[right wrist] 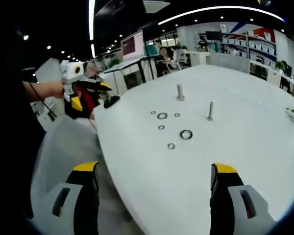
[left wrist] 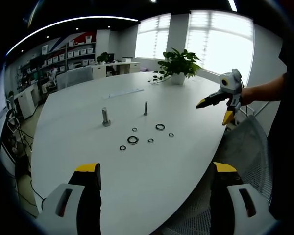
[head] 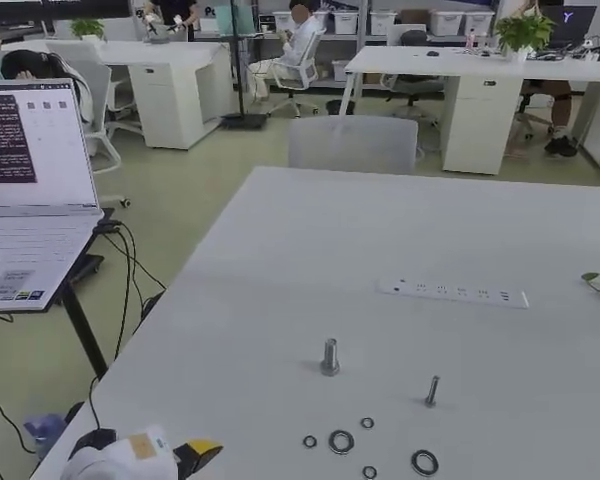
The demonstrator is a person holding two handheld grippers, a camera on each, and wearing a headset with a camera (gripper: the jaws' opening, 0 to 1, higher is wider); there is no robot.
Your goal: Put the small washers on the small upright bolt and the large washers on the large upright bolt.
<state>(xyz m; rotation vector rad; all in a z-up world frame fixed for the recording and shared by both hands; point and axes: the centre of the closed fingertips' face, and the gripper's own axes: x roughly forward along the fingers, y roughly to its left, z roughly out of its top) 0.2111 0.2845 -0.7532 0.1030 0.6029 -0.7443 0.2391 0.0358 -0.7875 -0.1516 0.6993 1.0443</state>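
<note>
White table [head: 430,230] carries everything. Our left hand-held gripper [left wrist: 154,169] and right hand-held gripper [right wrist: 154,169] hover at its edge, jaws spread wide, empty. The large bolt [head: 329,357] and small bolt [head: 432,391] stand upright, long axes vertical, tips up. Large washers [head: 341,441] and small washers [head: 310,441] lie flat just before them. We judge thin rings may slip from a pinch, or a nudge may topple a bolt.

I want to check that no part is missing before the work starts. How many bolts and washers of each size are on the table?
Large bolt: 1
Small bolt: 1
Large washers: 2
Small washers: 4
Total: 8
</note>
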